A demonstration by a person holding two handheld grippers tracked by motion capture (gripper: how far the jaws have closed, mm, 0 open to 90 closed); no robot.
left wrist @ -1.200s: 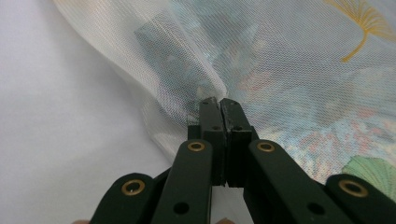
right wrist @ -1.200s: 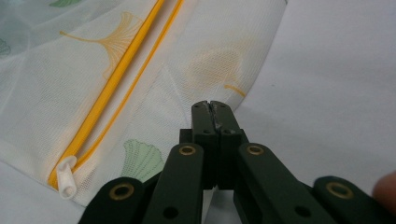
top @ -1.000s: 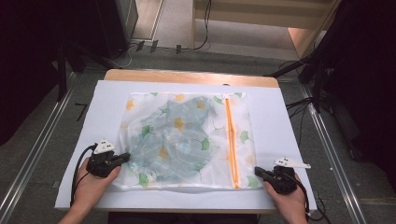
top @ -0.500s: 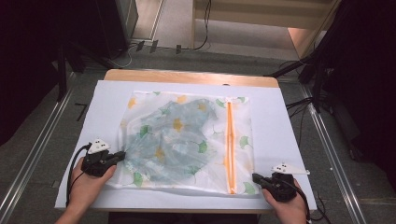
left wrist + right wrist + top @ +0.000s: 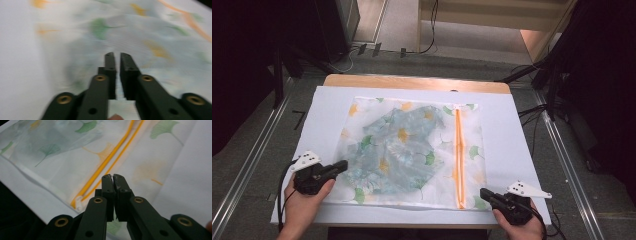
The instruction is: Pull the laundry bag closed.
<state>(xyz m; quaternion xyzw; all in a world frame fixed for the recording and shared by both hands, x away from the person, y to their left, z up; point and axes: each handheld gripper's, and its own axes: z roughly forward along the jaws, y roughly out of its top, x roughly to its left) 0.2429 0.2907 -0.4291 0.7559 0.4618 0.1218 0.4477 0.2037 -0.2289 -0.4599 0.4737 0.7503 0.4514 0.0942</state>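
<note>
Translucent leaf-print zipper bag point(image 5: 412, 150) flat on table, garment inside.

My left gripper view is smeared with blur: the leaf prints on the mesh bag point(image 5: 140, 32) run into streaks, so I cannot tell whether my left fingers point(image 5: 110, 62) pinch its fabric. In the right gripper view, my own fingers point(image 5: 108, 185) hide the bag's near corner behind them. From the high view, the garment point(image 5: 404, 150) inside shows only as a vague blue-green shape through the mesh.
</note>
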